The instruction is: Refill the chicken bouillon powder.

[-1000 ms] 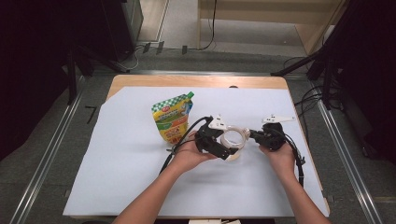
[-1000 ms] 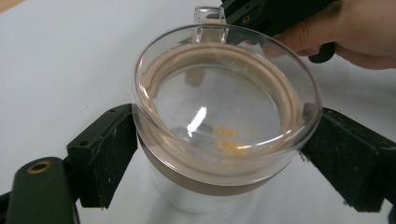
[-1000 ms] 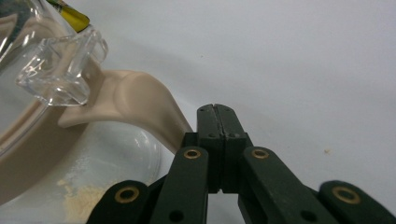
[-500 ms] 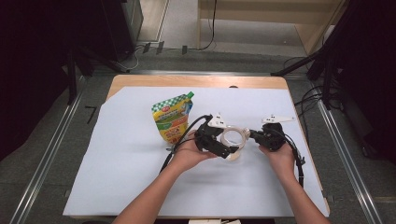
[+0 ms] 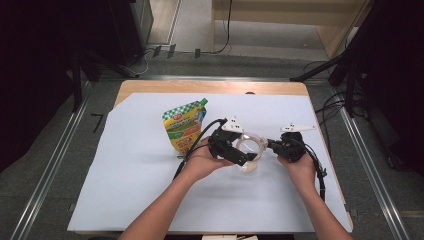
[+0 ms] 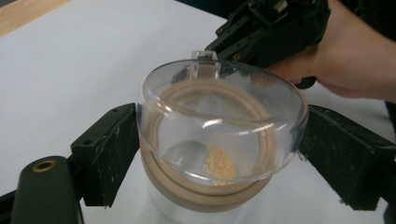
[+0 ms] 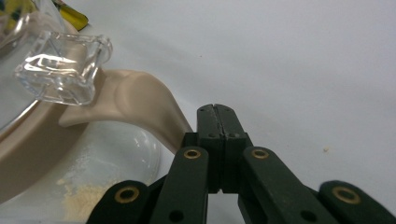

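A clear jar [image 5: 250, 150] with a beige seal ring and a clear domed lid [image 6: 219, 107] stands on the white sheet, a little yellowish powder [image 6: 219, 163] inside. My left gripper [image 6: 219, 140] is shut on the jar at lid height, one jaw pressing each side. My right gripper [image 7: 217, 112] is shut with nothing between its jaws. Its tips rest just beside the beige tab [image 7: 135, 93] of the seal, under the lid's clear latch [image 7: 60, 70]. From above, the left gripper [image 5: 243, 156] and right gripper [image 5: 271, 145] meet at the jar from opposite sides.
A green-and-yellow spouted pouch [image 5: 182, 125] lies flat to the jar's left. The white sheet [image 5: 125, 175] covers most of the wooden table [image 5: 210, 87]. Black cables [image 5: 192, 145] trail from both grippers. Metal rails run along the floor on both sides.
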The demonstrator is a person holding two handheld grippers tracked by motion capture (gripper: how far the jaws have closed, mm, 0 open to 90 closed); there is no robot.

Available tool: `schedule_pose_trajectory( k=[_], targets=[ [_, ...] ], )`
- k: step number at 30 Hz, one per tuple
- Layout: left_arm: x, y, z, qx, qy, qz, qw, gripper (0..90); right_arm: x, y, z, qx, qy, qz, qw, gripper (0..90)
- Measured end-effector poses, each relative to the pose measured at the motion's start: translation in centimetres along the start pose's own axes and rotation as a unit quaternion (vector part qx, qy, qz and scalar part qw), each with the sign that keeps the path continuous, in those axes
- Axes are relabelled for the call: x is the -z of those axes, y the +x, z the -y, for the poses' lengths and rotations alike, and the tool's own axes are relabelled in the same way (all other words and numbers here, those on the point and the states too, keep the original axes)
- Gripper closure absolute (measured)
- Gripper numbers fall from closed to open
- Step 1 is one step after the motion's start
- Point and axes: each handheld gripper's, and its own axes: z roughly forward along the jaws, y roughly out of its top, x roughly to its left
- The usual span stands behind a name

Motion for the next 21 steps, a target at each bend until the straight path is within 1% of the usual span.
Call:
schedule_pose_trajectory(
  k=[3, 6, 8, 10, 14, 18, 20, 21],
  targets=[
    [0.1, -0.2, -0.6, -0.010, 0.009, -0.006, 0.9999, 14.3, 0.0, 0.0, 0.0, 0.003, 0.001, 0.001, 1.0000, 90.0],
    [0.3, -0.3, -1.1, -0.003, 0.001, -0.003, 1.0000, 14.7, 0.0, 0.0, 0.0, 0.002, -0.001, 0.000, 1.0000, 90.0],
    [0.4, -0.2, -1.2, -0.004, 0.004, -0.004, 1.0000, 14.7, 0.0, 0.0, 0.0, 0.004, -0.001, 0.000, 1.0000, 90.0],
    [0.4, -0.3, -1.6, 0.002, 0.002, -0.003, 1.0000, 14.7, 0.0, 0.0, 0.0, 0.004, -0.001, 0.001, 1.0000, 90.0],
    [0.4, -0.2, -2.2, 0.007, -0.002, 0.001, 1.0000, 15.0, 0.1, 0.0, 0.0, 0.004, -0.003, 0.000, 1.0000, 90.0],
    [0.5, -0.2, -2.7, 0.009, -0.011, 0.003, 0.9999, 15.6, 0.1, 0.0, 0.0, 0.003, -0.004, 0.000, 1.0000, 90.0],
    [0.6, -0.2, -3.3, 0.005, -0.013, 0.004, 0.9999, 16.3, 0.1, 0.0, 0.0, 0.001, -0.005, 0.000, 1.0000, 90.0],
    [0.6, -0.2, -3.3, 0.005, -0.013, 0.004, 0.9999, 16.9, 0.1, 0.0, 0.0, 0.001, -0.005, 0.000, 1.0000, 90.0]
  ],
)
